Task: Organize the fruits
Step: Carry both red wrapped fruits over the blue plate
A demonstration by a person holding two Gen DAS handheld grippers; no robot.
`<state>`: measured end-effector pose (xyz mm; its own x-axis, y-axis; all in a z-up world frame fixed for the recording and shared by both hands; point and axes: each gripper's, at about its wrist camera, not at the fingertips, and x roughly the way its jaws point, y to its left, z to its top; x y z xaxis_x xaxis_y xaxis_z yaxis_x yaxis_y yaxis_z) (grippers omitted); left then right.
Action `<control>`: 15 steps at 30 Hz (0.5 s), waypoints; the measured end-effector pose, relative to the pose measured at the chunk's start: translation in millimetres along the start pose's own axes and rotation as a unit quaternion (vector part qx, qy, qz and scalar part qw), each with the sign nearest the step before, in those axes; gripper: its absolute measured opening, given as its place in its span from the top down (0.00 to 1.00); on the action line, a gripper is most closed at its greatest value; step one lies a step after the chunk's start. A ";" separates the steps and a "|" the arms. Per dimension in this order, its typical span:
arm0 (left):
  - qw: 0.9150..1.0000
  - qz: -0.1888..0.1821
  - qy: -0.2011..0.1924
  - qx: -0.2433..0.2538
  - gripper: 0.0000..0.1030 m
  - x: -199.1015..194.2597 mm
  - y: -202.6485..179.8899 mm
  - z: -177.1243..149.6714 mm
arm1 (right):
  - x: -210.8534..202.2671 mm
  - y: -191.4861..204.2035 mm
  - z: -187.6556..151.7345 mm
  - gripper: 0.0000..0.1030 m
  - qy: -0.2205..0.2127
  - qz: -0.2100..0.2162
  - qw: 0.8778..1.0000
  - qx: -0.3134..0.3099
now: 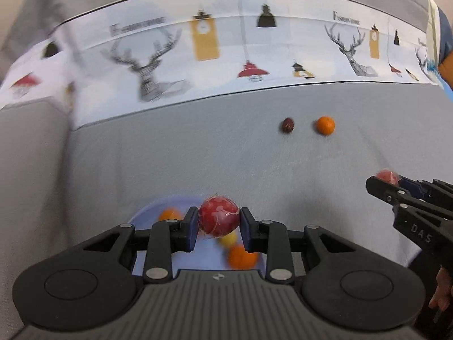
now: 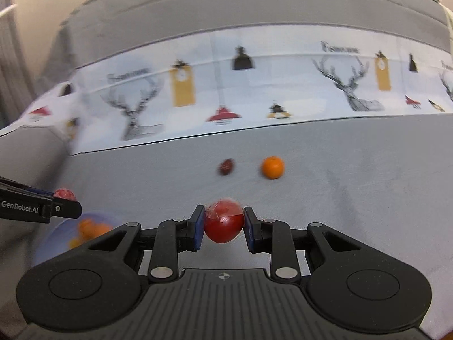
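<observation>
My left gripper (image 1: 218,218) is shut on a red fruit in clear wrap (image 1: 218,212), held above a pale blue bowl (image 1: 147,210). The bowl holds two oranges (image 1: 243,256) and a yellow fruit (image 1: 228,239). My right gripper (image 2: 223,222) is shut on a second red wrapped fruit (image 2: 223,226), off the cloth. Each gripper shows in the other's view with its fruit: the right gripper (image 1: 386,182) at the right edge, the left gripper (image 2: 70,202) over the bowl (image 2: 53,235). A loose orange (image 2: 272,167) and a dark brown fruit (image 2: 226,166) lie side by side further back.
Grey cloth (image 1: 198,155) covers the surface. A white strip printed with deer heads and lamps (image 1: 226,56) runs across the back. A person's hand (image 1: 441,291) grips the right tool at the lower right. Both views are blurred by motion.
</observation>
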<state>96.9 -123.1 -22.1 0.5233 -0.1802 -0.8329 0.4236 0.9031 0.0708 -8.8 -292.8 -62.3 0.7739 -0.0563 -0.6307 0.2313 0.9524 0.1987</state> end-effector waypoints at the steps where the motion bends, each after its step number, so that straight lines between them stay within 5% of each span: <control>1: 1.000 0.007 -0.002 -0.005 0.67 -11.8 4.8 -8.5 | -12.8 7.7 -2.7 0.71 -0.001 0.008 1.000 -0.007; 15: 0.997 0.040 0.004 -0.072 0.67 -113.2 58.1 -120.5 | -114.4 103.2 -51.4 0.71 0.040 0.113 0.990 -0.075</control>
<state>-26.9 -3.3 10.2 0.5457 -0.1021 -0.8318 0.2692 0.9613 0.0586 -103.8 -172.6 -8.2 0.7456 0.1807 -0.6414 -0.0368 0.9722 0.2311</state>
